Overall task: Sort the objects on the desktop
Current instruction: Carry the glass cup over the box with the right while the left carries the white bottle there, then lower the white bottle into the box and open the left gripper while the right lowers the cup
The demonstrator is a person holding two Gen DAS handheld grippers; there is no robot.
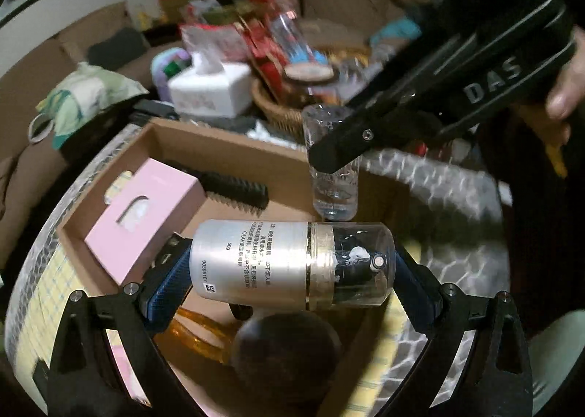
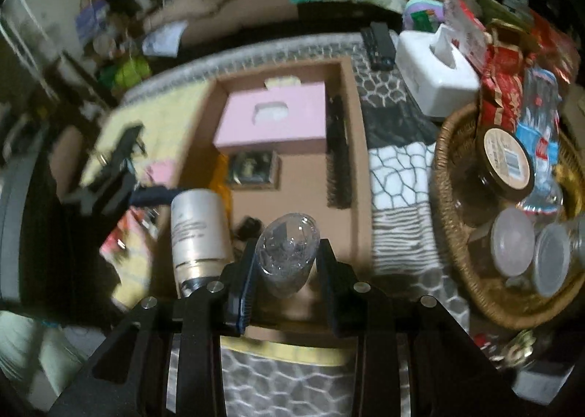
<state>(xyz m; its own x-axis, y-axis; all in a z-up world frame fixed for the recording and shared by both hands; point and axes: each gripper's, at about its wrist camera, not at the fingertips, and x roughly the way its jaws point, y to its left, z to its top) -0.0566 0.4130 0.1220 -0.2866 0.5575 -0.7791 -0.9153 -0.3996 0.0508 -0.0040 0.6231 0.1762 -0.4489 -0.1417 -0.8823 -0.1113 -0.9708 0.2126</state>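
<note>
My left gripper point(image 1: 289, 270) is shut on a silver Olay pump bottle point(image 1: 256, 263) with a clear cap, held sideways above a cardboard box point(image 1: 234, 150). My right gripper point(image 2: 285, 263) is shut on a small clear plastic bottle point(image 2: 287, 248), held over the same box point(image 2: 307, 179). That clear bottle point(image 1: 334, 179) hangs upright just behind the silver one in the left wrist view, under the right gripper's finger point(image 1: 340, 150). The silver bottle point(image 2: 199, 230) shows left of my right gripper. The box holds a pink carton point(image 1: 142, 212), a black comb point(image 1: 234, 186), an amber item point(image 1: 197, 340) and a dark round object point(image 1: 289, 347).
A white tissue box point(image 2: 435, 76) and a remote point(image 2: 380, 40) sit beyond the box on a patterned cloth point(image 2: 398, 175). A wicker basket point(image 2: 449, 146) at the right holds jars, lidded cups and snack packets. A sofa with cushions and clutter lies behind.
</note>
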